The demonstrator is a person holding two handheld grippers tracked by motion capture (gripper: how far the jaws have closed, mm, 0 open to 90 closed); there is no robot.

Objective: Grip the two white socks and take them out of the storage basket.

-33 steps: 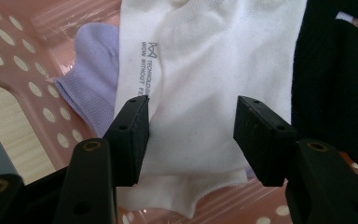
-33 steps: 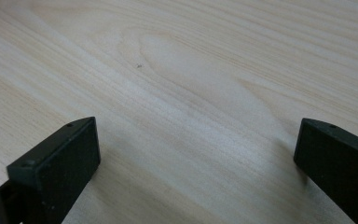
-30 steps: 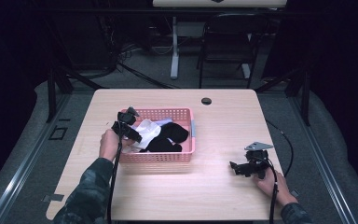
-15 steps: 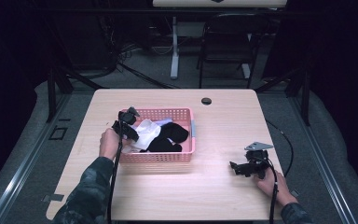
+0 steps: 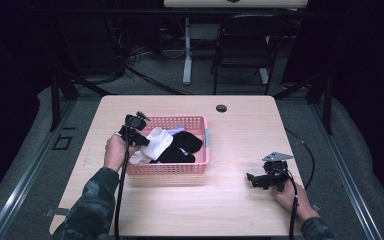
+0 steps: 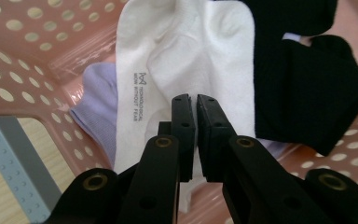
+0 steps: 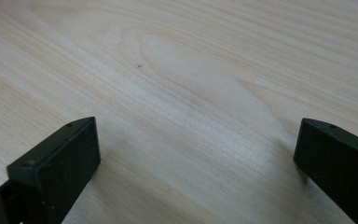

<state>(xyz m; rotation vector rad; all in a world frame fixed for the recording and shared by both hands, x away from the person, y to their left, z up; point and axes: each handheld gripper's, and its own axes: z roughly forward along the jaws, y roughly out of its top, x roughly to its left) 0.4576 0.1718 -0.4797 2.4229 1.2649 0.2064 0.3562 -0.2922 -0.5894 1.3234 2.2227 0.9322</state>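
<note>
Seemingly the step is lifting a sock from the pink basket: the left gripper has its fingers pinched on the white sock inside it; next comes a clean pull upward; the right gripper rests spread wide on the table; I count one white, one lavender sock, two or so black socks

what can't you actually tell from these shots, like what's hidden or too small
- Whether the left tool actually pinches the white sock: its jaws nearly meet, hiding the contact, in the left gripper view.
- Most of the lilac sock: the white sock covers it.
- How many black socks there are: they overlap, and the top edge cuts them off.
- The small dark round thing on the table: too small in the high view.
</note>
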